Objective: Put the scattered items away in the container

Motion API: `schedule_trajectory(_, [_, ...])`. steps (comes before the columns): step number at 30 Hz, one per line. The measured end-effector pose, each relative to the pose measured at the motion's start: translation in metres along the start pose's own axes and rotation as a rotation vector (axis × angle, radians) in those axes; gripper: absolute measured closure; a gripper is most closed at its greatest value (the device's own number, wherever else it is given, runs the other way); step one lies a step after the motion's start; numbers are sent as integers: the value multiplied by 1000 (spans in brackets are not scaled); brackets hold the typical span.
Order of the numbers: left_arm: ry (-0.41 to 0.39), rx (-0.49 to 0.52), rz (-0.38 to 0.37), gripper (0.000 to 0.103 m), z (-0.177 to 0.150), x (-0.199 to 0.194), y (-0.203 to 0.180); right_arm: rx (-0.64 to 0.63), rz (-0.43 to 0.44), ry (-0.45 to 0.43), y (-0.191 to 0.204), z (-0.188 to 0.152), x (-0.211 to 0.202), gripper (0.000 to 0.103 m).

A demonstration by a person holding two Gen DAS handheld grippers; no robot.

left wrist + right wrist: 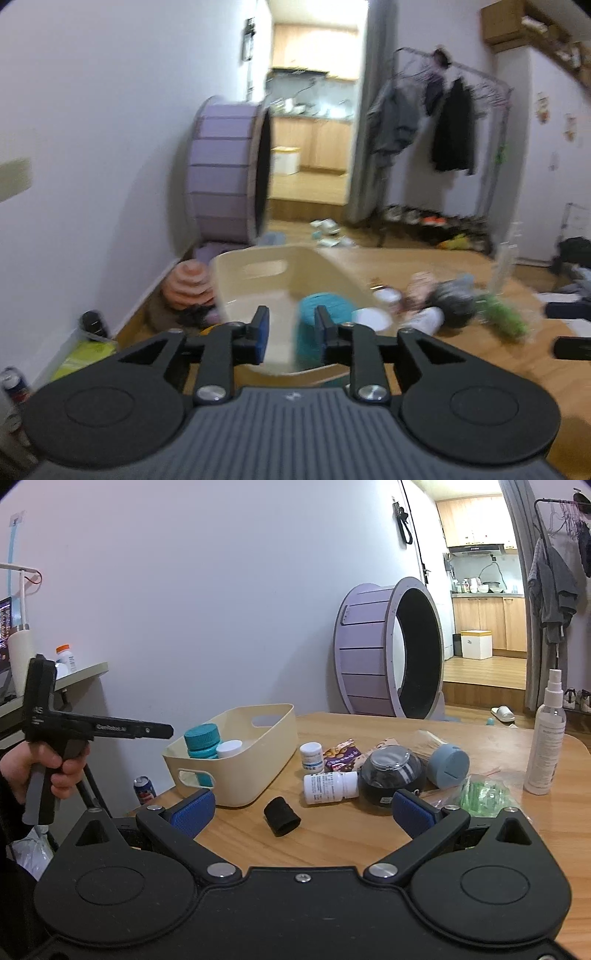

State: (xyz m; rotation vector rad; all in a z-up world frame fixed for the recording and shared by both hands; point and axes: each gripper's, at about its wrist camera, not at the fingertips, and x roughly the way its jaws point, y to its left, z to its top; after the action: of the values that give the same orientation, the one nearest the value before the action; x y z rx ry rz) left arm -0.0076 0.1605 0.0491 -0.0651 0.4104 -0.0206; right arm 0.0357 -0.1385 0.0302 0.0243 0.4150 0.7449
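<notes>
A cream bin stands at the table's left end. A teal-capped bottle and a white-capped bottle stand inside it. My left gripper hovers over the near end of the bin, open by a narrow gap, with nothing between its pads. The teal bottle stands just beyond its right finger. My right gripper is wide open low over the table, behind a small black cylinder. Further back lie a white bottle on its side, a small upright white bottle, a purple packet and a dark jar.
A blue-grey cylinder, a green packet and a tall spray bottle fill the table's right side. A purple wheel stands by the wall behind. A soda can sits on the floor below the left table edge. A hand holds the left gripper.
</notes>
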Motion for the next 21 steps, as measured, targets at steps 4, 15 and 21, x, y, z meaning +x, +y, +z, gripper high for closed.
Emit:
schedule_trajectory(4, [-23, 14, -107, 59, 0, 0, -28, 4, -46, 4, -11, 0, -4, 0])
schedule_trajectory(15, [15, 79, -279, 56, -25, 12, -100, 37, -275, 109, -67, -3, -3, 0])
schedule_trajectory(21, [27, 104, -301, 55, -30, 21, -114, 32, -328, 157, -91, -4, 18, 0])
